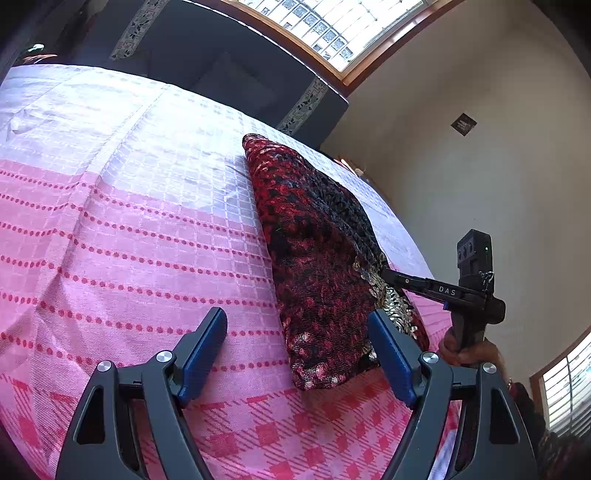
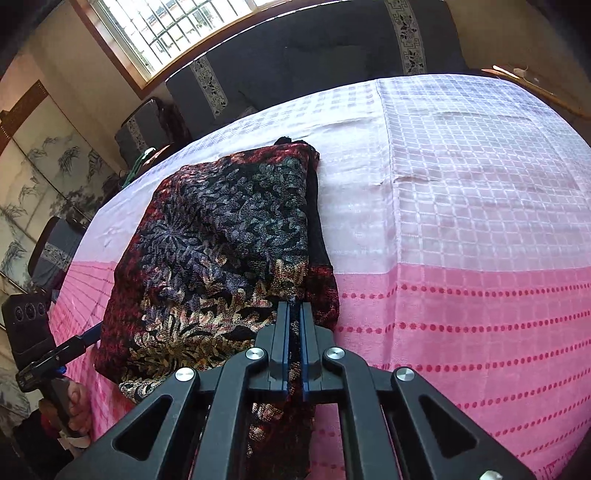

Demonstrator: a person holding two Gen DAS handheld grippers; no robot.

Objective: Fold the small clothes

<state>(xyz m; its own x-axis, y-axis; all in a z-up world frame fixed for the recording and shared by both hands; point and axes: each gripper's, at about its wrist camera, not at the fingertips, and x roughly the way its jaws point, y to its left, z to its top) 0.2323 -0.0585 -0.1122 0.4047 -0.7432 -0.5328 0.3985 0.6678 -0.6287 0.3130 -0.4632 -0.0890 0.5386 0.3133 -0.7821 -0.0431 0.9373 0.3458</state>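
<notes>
A folded red, black and gold patterned garment lies on the pink checked cloth. My left gripper is open, its right finger touching the garment's near corner, its left finger over bare cloth. In the right wrist view the garment is a thick folded stack. My right gripper is shut on the garment's near right edge, with fabric hanging between the pads. The right gripper also shows in the left wrist view, pinching the gold-patterned edge. The left gripper shows in the right wrist view by the garment's left side.
The pink and white cloth covers a bed or table. A dark sofa stands behind it under a window. A painted screen stands at the left. A beige wall is beside the surface.
</notes>
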